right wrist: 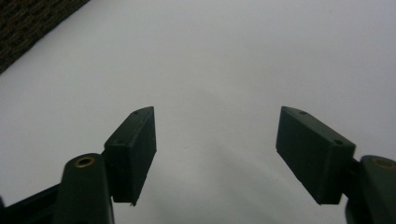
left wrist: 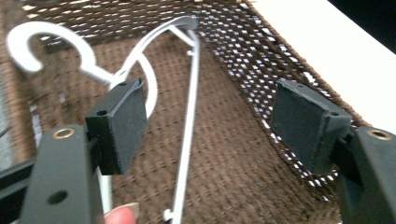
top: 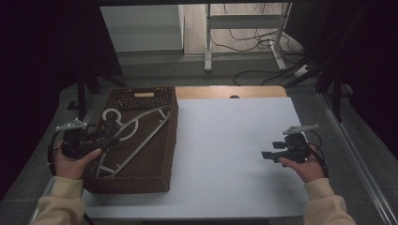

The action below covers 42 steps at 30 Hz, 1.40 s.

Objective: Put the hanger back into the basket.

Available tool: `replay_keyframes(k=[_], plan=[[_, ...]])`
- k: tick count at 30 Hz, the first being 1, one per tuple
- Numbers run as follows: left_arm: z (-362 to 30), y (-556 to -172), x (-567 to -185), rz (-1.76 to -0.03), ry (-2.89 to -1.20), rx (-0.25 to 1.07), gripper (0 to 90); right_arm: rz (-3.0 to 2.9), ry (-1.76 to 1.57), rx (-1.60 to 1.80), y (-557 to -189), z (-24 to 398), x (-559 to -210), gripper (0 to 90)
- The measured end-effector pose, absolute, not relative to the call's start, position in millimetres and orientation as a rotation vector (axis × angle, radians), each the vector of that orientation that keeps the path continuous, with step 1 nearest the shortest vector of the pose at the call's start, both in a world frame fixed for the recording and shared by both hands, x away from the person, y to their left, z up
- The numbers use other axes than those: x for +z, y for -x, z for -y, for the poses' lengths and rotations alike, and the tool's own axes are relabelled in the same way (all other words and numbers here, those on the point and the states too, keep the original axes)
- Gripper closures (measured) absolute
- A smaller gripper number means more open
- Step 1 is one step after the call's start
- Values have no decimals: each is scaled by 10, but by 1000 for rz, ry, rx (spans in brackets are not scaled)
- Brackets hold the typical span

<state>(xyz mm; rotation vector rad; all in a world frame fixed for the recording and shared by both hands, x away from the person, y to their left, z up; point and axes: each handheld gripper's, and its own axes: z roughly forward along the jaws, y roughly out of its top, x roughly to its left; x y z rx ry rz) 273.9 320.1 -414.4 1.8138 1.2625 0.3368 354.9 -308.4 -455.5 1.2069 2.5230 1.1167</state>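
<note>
A brown woven basket (top: 141, 185) stands on the left of the white table (top: 225, 154). A white clothes hanger (top: 146, 114) lies flat inside it, hook toward the far left corner. My left gripper (top: 107, 131) reaches in over the basket's left side. In the left gripper view it (left wrist: 208, 98) is open, with the hanger's (left wrist: 187, 121) thin bar running between the jaws, untouched, and the basket's mesh wall (left wrist: 261, 51) behind. My right gripper (top: 270, 151) hovers open above bare table at the right, and in its own view (right wrist: 215, 116) nothing lies between its pads.
A wooden strip (top: 225, 92) edges the table's far side. Beyond it, a metal desk frame (top: 209, 42) and loose cables (top: 253, 42) are on the floor. Dark drapes close in on both sides. The basket's corner (right wrist: 28, 28) shows far left of the right gripper.
</note>
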Motion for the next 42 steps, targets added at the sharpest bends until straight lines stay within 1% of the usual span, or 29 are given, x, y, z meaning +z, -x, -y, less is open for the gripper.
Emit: replay_keyframes(k=[7, 18, 23, 31, 42], plan=[[-2950, -2718, -4151, -1164, -1868, 320, 239, -2481, -1208, 1158, -3502, 3057, -4511, 204], [-2767, -2724, -4174, -1113, -1912, 308, 233, -2471, -1172, 1200, -3389, 2997, -4429, 199], [-2646, -2723, -4200, -1078, -1940, 295, 230, -2433, -1165, 1225, -3259, 3005, -4392, 197], [-2536, -2740, -4227, -1057, -1967, 288, 223, -2387, -1192, 1224, -3145, 3139, -4396, 197], [-2503, -2747, -4265, -1052, -1981, 280, 218, -2396, -1172, 1205, -3158, 3115, -4390, 194]])
